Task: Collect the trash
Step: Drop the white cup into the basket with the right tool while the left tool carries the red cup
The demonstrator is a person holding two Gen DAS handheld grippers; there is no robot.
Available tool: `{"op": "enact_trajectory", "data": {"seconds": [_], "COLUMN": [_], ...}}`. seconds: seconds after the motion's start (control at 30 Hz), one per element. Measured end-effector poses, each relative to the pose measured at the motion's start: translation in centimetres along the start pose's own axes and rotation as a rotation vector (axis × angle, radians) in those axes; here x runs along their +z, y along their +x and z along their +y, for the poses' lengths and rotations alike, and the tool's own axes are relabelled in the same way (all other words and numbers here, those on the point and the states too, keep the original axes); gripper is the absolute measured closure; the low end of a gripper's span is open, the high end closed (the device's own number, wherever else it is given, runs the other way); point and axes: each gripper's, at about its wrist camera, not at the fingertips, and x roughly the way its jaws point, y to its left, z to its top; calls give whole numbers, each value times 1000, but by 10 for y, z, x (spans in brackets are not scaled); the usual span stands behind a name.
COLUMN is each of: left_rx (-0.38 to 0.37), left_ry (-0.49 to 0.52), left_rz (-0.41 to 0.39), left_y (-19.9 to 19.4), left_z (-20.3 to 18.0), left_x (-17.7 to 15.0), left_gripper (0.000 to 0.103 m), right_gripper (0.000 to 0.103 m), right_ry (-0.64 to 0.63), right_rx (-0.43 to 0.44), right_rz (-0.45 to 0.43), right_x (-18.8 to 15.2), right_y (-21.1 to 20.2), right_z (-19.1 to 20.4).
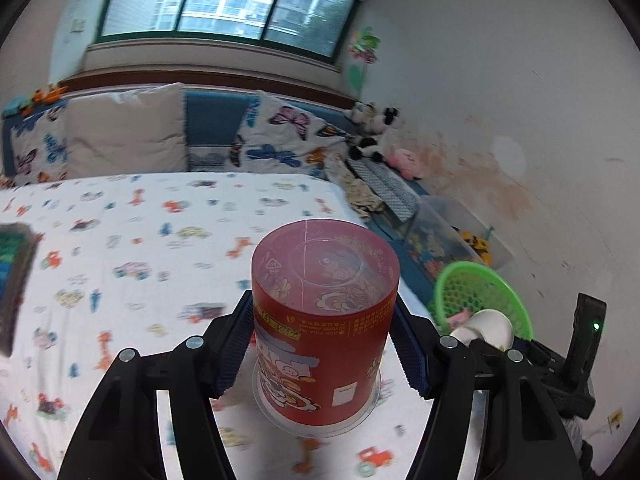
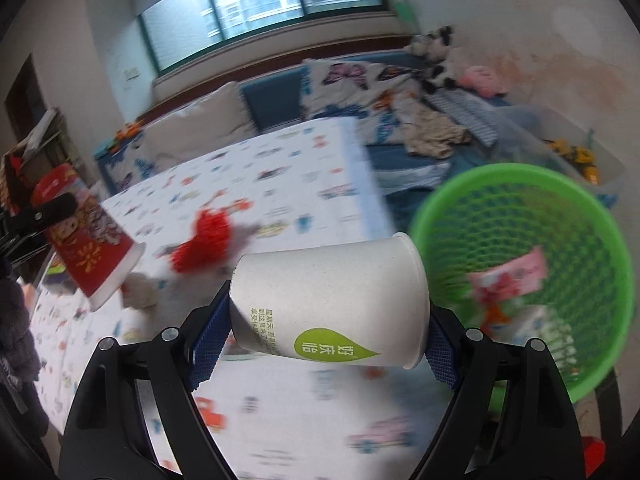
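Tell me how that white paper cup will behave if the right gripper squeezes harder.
The white paper cup looks thin-walled and empty, so it would probably crumple. It is held sideways between base and rim in the right hand-held gripper, so it may pivot or slip. It likely weighs little, and should drop easily into the green basket.

Both grippers loaded, item clamped in each.

My left gripper [image 1: 325, 332]: black frame, blue ribbed pads [image 1: 234, 344], jaws closed against the two sides of an upturned red cup [image 1: 320, 320], which stands roughly upright between them and clear of the surface below. My right gripper [image 2: 329, 332]: same build, blue pads [image 2: 206, 350] pressed on the base end and the rim end of a white paper cup [image 2: 332, 304] lying crosswise between the jaws, rim to my right. In the left wrist view my right gripper shows at the lower right edge, level with my left.
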Motion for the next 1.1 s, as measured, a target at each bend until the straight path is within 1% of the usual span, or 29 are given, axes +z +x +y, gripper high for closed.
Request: {"op": "enact_trajectory", "data": {"seconds": [0.2, 0.4, 0.5, 0.6, 0.77, 0.9, 1.1], "left_rx": [-62, -122, -144, -160, -194, -201, -193], "left_ry": [57, 95, 131, 153, 180, 208, 241], "left_rz": [20, 47, 59, 74, 121, 154, 195], "left_y": [23, 48, 65, 78, 105, 128, 157], "left_z": [-53, -99, -126, -144, -177, -202, -225], "left_x": [10, 17, 19, 19, 16, 9, -4], "left_gripper": [40, 40, 40, 40, 40, 40, 40], "right_gripper": [20, 20, 19, 18, 18, 17, 16], "right_ry": [92, 169, 190, 204, 223, 230, 236], "right_rx": [-64, -95, -103, -109, -114, -121, -131], "right_rz": [16, 37, 41, 36, 16, -4, -29], "right_x": [-2, -10, -13, -17, -22, -26, -32], "right_y": [-4, -1, -1, -6, -18, -30, -49], "right_z": [-65, -111, -123, -132, -143, -149, -156]}}
